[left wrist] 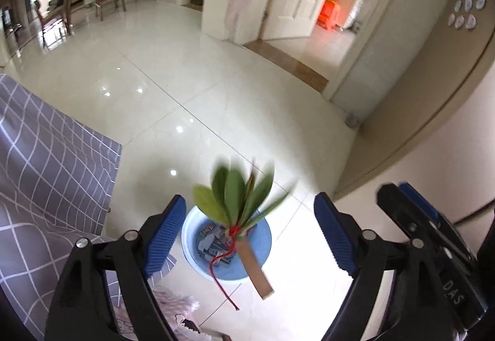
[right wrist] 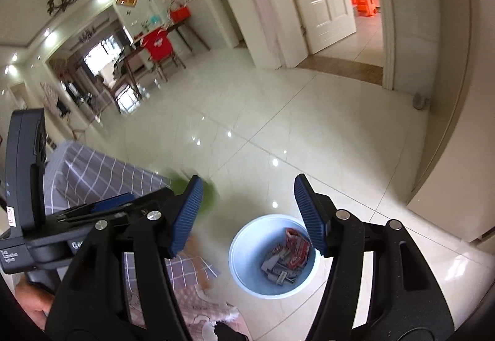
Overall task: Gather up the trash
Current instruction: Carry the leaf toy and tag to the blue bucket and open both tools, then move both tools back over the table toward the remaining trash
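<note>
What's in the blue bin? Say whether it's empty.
Not empty: the blue bin holds crumpled wrappers across its bottom.

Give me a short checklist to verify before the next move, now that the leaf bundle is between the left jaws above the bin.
1. Left hand-held gripper open, pads clear of the leaf bundle: ok.
2. Bundle lined up over the blue bin: ok in the left wrist view.
3. Bundle inside the bin: not ok yet; it looks in mid-air, blurred.
4. Room in the bin above the wrappers: ok.
5. Right hand-held gripper empty: ok.
6. More trash on the floor: cannot tell.
</note>
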